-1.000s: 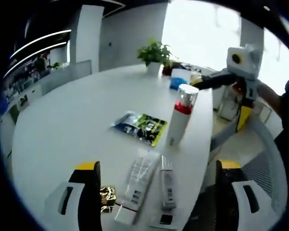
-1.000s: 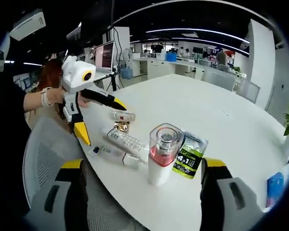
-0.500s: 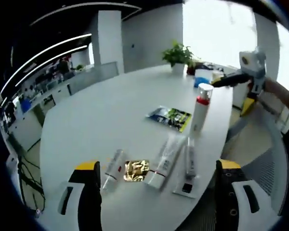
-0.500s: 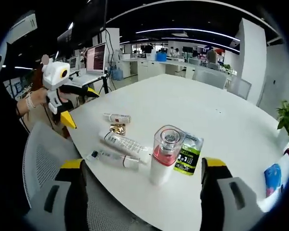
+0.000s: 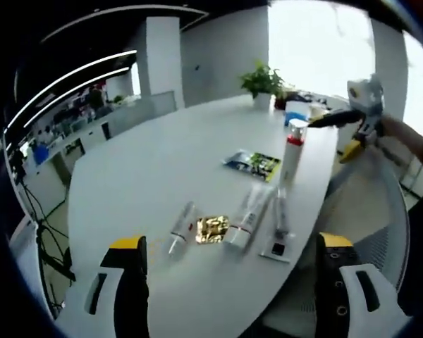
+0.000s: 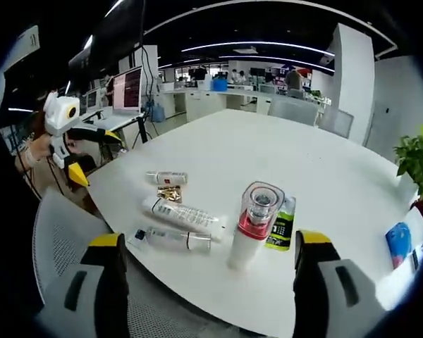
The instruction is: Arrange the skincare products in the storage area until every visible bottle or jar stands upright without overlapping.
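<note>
Both cameras have been drawn back from the white table [image 6: 324,169] since the earlier frames. The red-collared pump bottle [image 6: 252,224] is seen upright beside a green sachet [image 6: 282,225]; three tubes [image 6: 180,211] lie flat around a gold packet [image 5: 212,229]. The left gripper [image 5: 229,282] and right gripper [image 6: 204,278] are held spread, empty. A potted plant [image 5: 263,81] stands behind.

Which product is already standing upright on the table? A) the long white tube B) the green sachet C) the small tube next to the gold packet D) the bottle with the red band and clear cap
D: the bottle with the red band and clear cap stands upright beside the green sachet, while the long white tube and the small tube by the gold packet lie flat.
</note>
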`<action>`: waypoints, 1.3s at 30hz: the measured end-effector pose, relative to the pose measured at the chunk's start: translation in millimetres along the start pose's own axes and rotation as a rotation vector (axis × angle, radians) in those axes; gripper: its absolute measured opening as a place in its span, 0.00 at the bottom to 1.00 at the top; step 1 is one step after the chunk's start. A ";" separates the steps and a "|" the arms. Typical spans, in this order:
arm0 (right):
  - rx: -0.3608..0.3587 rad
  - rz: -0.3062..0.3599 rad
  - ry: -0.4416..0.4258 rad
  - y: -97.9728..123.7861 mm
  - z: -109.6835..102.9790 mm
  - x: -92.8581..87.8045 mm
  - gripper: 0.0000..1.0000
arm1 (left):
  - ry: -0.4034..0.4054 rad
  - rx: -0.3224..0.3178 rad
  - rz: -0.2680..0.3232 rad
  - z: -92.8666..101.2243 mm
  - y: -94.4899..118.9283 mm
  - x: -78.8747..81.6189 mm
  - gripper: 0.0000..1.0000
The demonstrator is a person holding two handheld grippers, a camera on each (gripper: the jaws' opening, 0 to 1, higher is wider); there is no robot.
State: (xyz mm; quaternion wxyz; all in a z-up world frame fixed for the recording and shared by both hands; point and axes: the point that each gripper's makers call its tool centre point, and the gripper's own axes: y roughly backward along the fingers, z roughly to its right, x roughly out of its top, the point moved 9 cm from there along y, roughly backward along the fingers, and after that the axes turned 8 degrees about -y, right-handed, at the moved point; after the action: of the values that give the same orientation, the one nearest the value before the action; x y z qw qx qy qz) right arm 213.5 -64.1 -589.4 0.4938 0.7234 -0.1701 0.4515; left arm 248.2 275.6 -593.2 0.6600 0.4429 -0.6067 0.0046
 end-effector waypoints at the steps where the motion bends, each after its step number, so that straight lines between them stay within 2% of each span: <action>1: -0.005 0.001 0.001 0.6 -1.4 -0.7 1.00 | -0.002 0.000 0.000 -0.1 0.3 -0.7 0.97; 5: -0.003 -0.005 -0.015 2.2 -3.8 -3.5 1.00 | -0.001 -0.008 -0.010 2.6 -1.4 -3.1 0.97; 11: 0.008 -0.013 0.006 8.1 -0.6 -7.1 1.00 | -0.018 0.004 -0.019 12.4 -8.7 2.8 0.97; 15: 0.053 -0.001 0.013 9.8 6.4 -9.0 1.00 | -0.020 0.011 -0.046 18.2 -17.7 7.4 0.97; 17: 0.096 -0.020 0.007 7.9 8.2 -9.6 1.00 | -0.024 0.020 -0.064 21.5 -21.6 8.3 0.97; 25: 0.148 -0.023 0.032 3.1 22.9 -6.8 1.00 | 0.002 0.029 -0.114 38.5 -35.1 14.9 0.97; 29: 0.148 -0.034 0.043 4.4 30.9 -9.1 1.00 | -0.035 0.042 -0.110 42.1 -42.6 20.2 0.97; 31: 0.162 -0.033 0.043 6.2 33.9 -10.4 1.00 | -0.051 0.055 -0.128 41.2 -46.6 20.9 0.95; 35: 0.188 -0.027 0.059 6.9 39.8 -13.9 1.00 | -0.094 0.043 -0.139 41.2 -61.7 26.3 0.83; 39: 0.213 -0.076 0.064 7.1 43.1 -20.5 1.00 | -0.118 -0.003 -0.161 43.8 -78.1 33.1 0.76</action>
State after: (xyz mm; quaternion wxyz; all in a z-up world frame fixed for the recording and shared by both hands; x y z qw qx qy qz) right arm 218.5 -108.9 -606.8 0.4363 0.7629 -0.0779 0.4707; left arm 264.5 184.7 -617.5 0.6220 0.4886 -0.6071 -0.0756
